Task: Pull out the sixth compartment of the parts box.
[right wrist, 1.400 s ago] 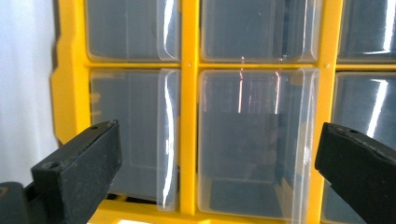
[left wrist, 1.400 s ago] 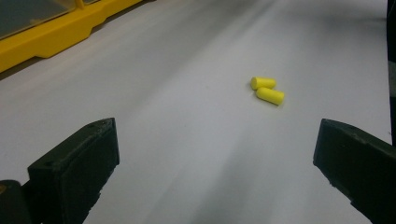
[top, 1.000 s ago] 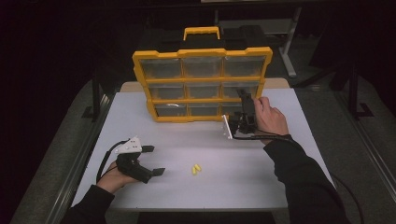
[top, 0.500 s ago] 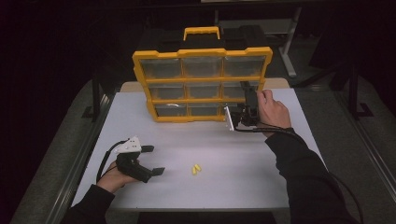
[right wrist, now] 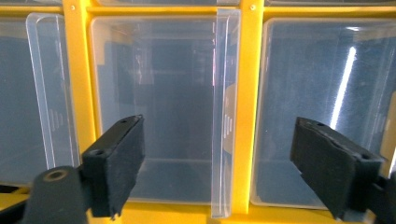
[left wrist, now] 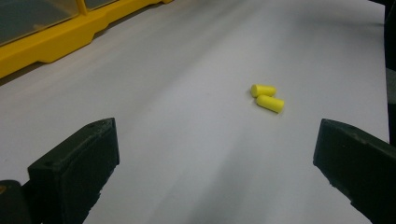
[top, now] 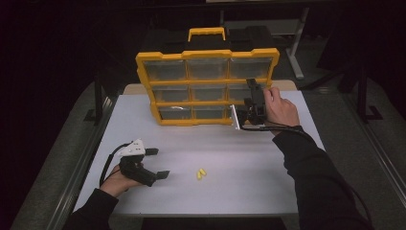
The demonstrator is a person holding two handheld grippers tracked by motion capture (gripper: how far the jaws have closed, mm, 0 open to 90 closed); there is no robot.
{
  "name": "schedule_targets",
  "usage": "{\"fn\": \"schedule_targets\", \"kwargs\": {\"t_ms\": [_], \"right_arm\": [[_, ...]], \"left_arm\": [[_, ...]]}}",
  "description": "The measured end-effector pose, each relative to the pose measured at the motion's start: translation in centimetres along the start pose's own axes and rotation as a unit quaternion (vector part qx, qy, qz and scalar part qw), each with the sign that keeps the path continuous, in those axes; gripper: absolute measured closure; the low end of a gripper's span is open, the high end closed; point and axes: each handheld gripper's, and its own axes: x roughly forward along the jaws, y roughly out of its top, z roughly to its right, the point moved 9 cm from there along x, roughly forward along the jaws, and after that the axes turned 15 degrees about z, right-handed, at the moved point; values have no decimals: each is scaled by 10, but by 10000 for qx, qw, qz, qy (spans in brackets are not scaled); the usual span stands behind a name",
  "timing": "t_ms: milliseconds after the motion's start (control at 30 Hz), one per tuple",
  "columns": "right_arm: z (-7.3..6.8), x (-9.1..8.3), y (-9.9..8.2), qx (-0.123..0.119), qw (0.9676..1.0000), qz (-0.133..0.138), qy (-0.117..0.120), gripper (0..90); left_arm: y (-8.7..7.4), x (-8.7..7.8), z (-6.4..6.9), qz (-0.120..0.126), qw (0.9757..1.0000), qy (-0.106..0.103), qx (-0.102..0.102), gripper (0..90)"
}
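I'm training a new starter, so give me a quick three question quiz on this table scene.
1. How many small yellow foam earplugs lie on the white table?
2. True or false: the left tool grips an earplug.
3. Which does the right tool face: A, the yellow organiser with clear plastic drawers; B, the earplugs?

Key: 1. Two. 2. False, its jaws stand open and apart from them. 3. A.

The left gripper (top: 155,163) rests low with jaws spread wide; the right gripper (top: 253,96), held raised, has its jaws just closing, nothing gripped.
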Motion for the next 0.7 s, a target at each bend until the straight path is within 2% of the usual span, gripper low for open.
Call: {"fn": "schedule_targets", "kwargs": {"t_ms": [200, 367, 700], "right_arm": [[0, 0, -1, -5, 10000, -76, 8, 295], [0, 0, 0, 72, 9999, -129, 55, 417], [1, 3, -1, 133, 9997, -169, 71, 526]], "left_arm": [[0, 0, 0, -5, 10000, -20, 18, 0], [1, 1, 0, 16, 10000, -27, 26, 0], [1, 0, 1, 24, 10000, -18, 28, 0]]}}
